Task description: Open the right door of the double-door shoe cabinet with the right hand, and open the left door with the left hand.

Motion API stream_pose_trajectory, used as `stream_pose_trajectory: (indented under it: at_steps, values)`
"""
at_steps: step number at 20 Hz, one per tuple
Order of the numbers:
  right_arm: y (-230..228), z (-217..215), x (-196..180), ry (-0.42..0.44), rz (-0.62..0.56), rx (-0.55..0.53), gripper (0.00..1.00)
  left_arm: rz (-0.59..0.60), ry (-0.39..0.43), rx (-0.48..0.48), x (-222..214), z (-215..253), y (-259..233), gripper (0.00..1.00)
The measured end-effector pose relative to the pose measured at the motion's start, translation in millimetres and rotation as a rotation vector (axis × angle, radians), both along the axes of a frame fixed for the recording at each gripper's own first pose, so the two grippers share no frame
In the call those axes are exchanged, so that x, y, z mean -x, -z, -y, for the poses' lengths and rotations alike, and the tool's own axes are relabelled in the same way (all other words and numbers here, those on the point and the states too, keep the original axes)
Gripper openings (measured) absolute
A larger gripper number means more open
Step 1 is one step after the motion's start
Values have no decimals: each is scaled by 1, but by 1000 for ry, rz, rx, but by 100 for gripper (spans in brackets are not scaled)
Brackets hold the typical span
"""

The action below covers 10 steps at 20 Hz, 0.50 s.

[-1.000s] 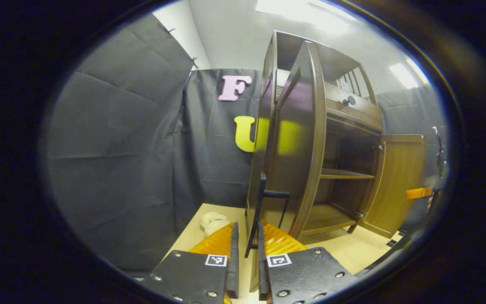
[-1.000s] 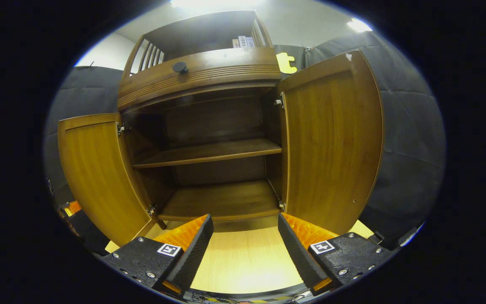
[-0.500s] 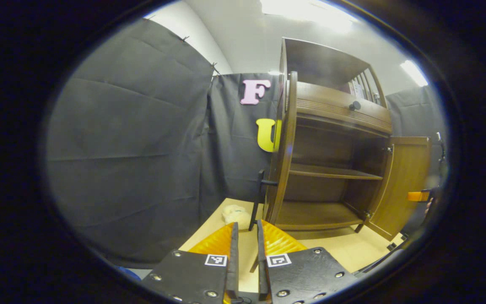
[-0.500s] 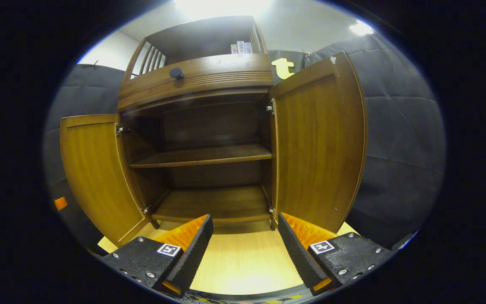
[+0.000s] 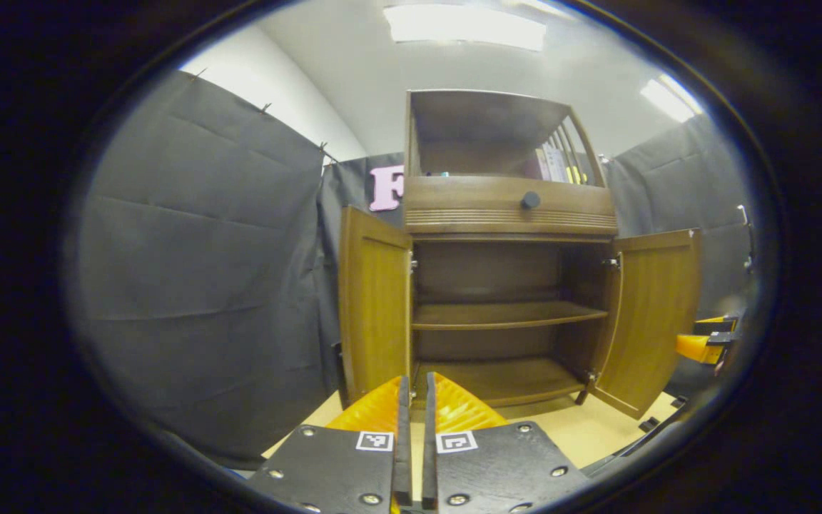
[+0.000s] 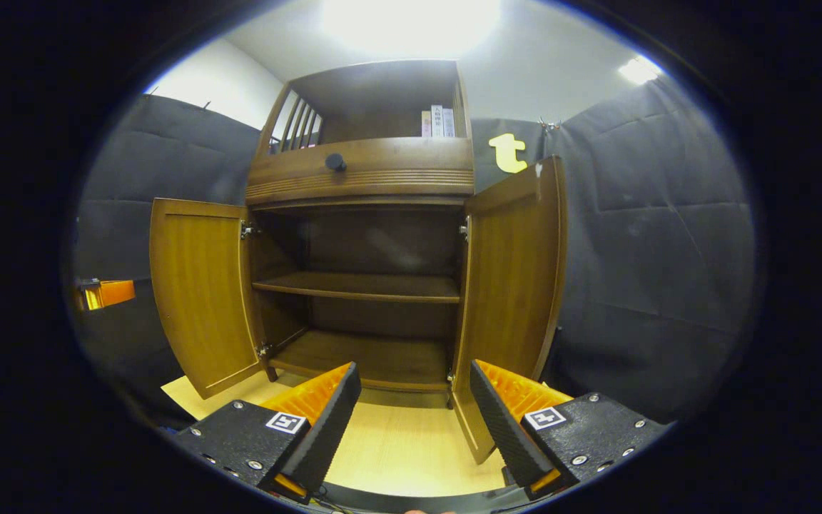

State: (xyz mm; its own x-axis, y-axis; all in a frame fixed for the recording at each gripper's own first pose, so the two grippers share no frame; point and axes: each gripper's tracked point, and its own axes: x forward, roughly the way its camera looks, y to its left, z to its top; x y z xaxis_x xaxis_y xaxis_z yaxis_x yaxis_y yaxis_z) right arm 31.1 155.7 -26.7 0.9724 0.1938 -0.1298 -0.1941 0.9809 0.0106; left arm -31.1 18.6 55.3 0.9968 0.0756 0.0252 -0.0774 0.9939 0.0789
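Observation:
The brown shoe cabinet (image 5: 511,214) stands straight ahead of me with both doors swung wide. In the left gripper view its left door (image 5: 375,303) and right door (image 5: 657,314) flank two bare shelves (image 5: 504,314). My left gripper (image 5: 416,403) is a short way in front of the cabinet, shut with nothing between its fingers. In the right gripper view the left door (image 6: 200,293) and right door (image 6: 514,285) also stand wide, and my right gripper (image 6: 414,403) is open and holds nothing, well back from the cabinet. Each gripper shows at the edge of the other's view: the right gripper (image 5: 703,344), the left gripper (image 6: 105,293).
Above the doors a drawer with a round dark knob (image 5: 529,200) sits under a top shelf holding books (image 6: 438,121). The cabinet stands on a light wooden surface (image 6: 411,442). Black cloth walls close in on both sides.
My left gripper has let go of the left door's dark handle and pulled back, turning to face the cabinet front; that door has swung fully wide. My right gripper has drawn back from the cabinet.

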Motion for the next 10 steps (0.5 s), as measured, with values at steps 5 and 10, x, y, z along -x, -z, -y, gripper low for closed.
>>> stream_pose_trajectory:
  at_steps: [5, 10]
  values:
    - [-16, 31, 18, 14, 13, -60, 95, 6, -25, 58, 3, 38, 0, 83]
    - [-39, 66, 37, 45, 45, -118, 95, -6, -48, 118, 24, 53, -5, 98]
